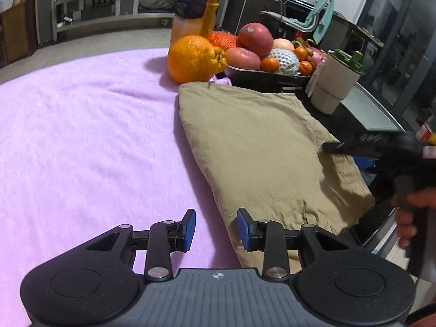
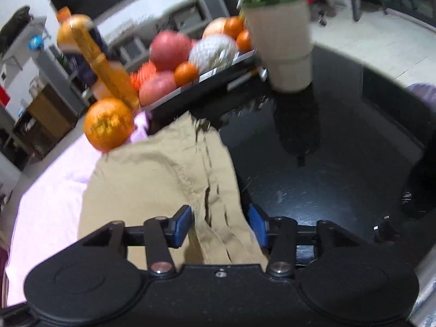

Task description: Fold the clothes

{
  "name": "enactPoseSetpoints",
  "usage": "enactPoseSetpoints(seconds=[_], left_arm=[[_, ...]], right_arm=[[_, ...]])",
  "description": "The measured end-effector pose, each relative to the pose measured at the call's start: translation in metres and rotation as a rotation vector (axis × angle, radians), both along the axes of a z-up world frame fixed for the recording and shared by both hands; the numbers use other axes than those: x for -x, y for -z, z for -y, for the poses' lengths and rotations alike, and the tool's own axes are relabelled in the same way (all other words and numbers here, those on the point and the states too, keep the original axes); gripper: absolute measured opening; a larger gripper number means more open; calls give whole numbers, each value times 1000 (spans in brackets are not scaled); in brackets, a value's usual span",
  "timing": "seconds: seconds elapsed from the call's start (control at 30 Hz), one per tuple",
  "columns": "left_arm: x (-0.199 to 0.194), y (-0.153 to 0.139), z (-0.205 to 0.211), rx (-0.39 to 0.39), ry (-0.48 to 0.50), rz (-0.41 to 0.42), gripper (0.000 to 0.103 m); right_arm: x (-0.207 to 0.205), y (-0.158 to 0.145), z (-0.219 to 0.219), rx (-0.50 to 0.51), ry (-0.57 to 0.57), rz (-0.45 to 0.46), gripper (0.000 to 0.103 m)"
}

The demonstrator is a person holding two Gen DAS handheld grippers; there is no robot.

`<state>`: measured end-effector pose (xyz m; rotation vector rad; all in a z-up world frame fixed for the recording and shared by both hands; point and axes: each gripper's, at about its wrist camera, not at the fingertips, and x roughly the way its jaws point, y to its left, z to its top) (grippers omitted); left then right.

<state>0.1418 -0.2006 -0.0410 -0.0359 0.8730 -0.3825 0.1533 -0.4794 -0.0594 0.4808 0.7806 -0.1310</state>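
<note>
Lying folded on the desk [image 1: 362,114] is one tan garment [image 1: 261,150], partly on the pink blanket [image 1: 81,125] and partly over the dark desk surface at its right edge.

Two grippers are in view. The left gripper [image 1: 215,230] hovers at the garment's near corner, jaws spread wide with nothing between them; one blue pad is above the blanket, the other above the cloth. The right gripper [image 2: 220,224] has its jaws wide apart astride the garment's layered edge [image 2: 209,190], cloth between the pads but not pinched. From the left wrist view it shows as a dark blurred shape [image 1: 381,150] at the garment's right side, held by a hand [image 1: 411,212].

One dark tray [image 1: 261,75] behind the garment holds a pile of fruit: two red apples [image 1: 256,38], at least three small mandarins [image 1: 269,64], one fruit in white foam netting [image 1: 283,58], and what may be a dragon fruit, too blurred to be sure. One big knobbly orange [image 1: 194,58] sits on the blanket beside the tray, touching the garment's far corner. One orange juice bottle [image 1: 196,2] stands behind it. One beige pot [image 1: 332,81] holds a green plant [image 1: 348,58].
</note>
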Motion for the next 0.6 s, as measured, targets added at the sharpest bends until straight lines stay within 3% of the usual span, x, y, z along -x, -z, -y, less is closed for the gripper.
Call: enactPoseSetpoints(seconds=[0.03, 0.1, 0.13, 0.2, 0.4, 0.5, 0.6], left_arm=[[2, -3, 3, -3, 9, 17, 27], [6, -6, 12, -19, 37, 48, 27], [8, -5, 19, -36, 58, 60, 27], [12, -3, 34, -70, 102, 85, 27], [10, 31, 54, -214, 124, 25, 31], [10, 30, 49, -211, 103, 2, 32], [14, 16, 41, -193, 72, -8, 31]], right_arm=[[12, -10, 1, 3, 20, 41, 65], [33, -23, 2, -41, 12, 121, 62], [41, -26, 1, -70, -10, 149, 39], [40, -19, -3, -87, -73, 114, 2], [11, 17, -19, 160, -94, -120, 4], [10, 19, -19, 154, -85, -157, 6], [24, 8, -17, 99, -42, -110, 15]])
